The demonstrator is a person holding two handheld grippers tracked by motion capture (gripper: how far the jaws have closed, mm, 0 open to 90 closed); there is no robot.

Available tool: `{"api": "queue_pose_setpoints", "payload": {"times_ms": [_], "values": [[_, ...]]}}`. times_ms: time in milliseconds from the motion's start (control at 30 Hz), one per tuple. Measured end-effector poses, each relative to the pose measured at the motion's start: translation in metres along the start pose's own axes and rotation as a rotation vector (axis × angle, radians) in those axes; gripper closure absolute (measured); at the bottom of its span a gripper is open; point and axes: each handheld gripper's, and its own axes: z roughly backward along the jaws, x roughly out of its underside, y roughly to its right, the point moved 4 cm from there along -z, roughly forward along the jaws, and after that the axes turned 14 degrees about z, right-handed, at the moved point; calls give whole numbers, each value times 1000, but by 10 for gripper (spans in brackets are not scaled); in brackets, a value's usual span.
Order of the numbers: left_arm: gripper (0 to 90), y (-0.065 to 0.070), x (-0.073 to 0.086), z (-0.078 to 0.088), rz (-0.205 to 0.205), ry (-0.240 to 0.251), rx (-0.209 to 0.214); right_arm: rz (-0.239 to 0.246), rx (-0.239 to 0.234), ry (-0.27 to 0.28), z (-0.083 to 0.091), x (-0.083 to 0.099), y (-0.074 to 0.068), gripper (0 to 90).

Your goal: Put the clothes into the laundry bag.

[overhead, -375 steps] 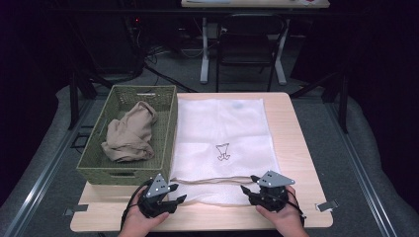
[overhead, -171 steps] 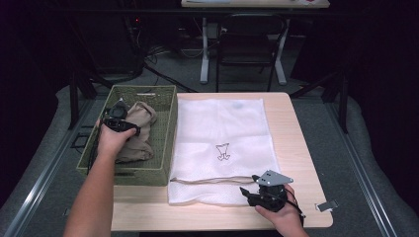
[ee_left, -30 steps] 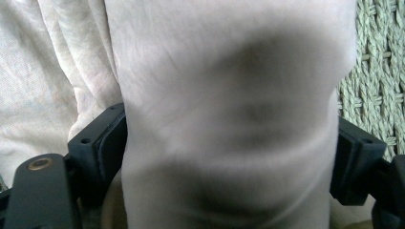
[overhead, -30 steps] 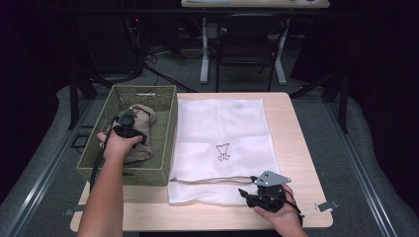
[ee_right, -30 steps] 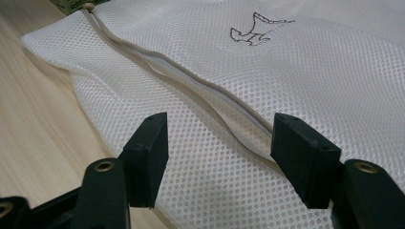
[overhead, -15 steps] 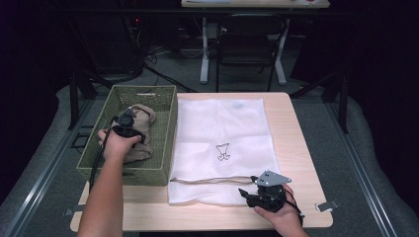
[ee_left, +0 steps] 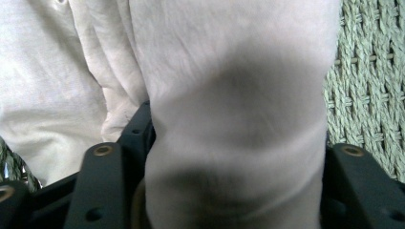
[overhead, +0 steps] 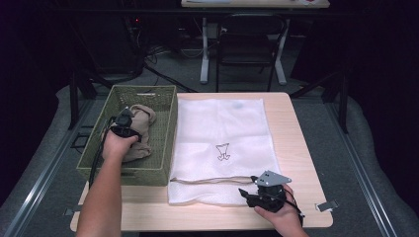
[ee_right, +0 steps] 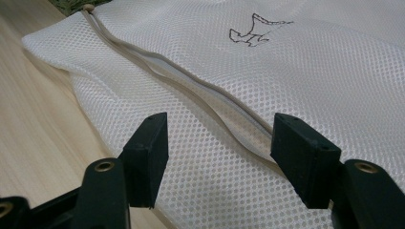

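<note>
A beige garment [overhead: 143, 133] lies crumpled in the green woven basket [overhead: 126, 175] at the table's left. My left gripper [overhead: 123, 123] reaches down into the basket. Its jaws have just been closing, and a thick fold of the garment [ee_left: 229, 71] is pinched between them. A white mesh bag [overhead: 222, 123] with a small black logo lies flat in the middle of the table. My right gripper [overhead: 244, 193] rests at the bag's near edge. In the right gripper view, the right gripper [ee_right: 222, 138] is open over the mesh, with the beige drawstring [ee_right: 191, 90] running between the jaws.
The basket's woven wall [ee_left: 367, 86] stands close beside the held fold. A strip of bare wood [overhead: 306, 148] runs along the table's right side and front. Beyond the table, a dark chair [overhead: 247, 44] and desk legs stand on the floor.
Since the earliest frame, my left hand has left the table's front edge and gone into the basket onto the garment. Over the last second neither hand has shifted.
</note>
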Motion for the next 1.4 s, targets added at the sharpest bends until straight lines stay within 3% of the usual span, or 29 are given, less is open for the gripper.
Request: {"api": "queue_pose_setpoints", "payload": {"times_ms": [633,1400], "values": [[619,-3,0,10,-8,10,36,1,2,-2,0,0,1,376],[639,-2,-2,17,-7,3,47,-2,0,1,0,0,1,375]]}}
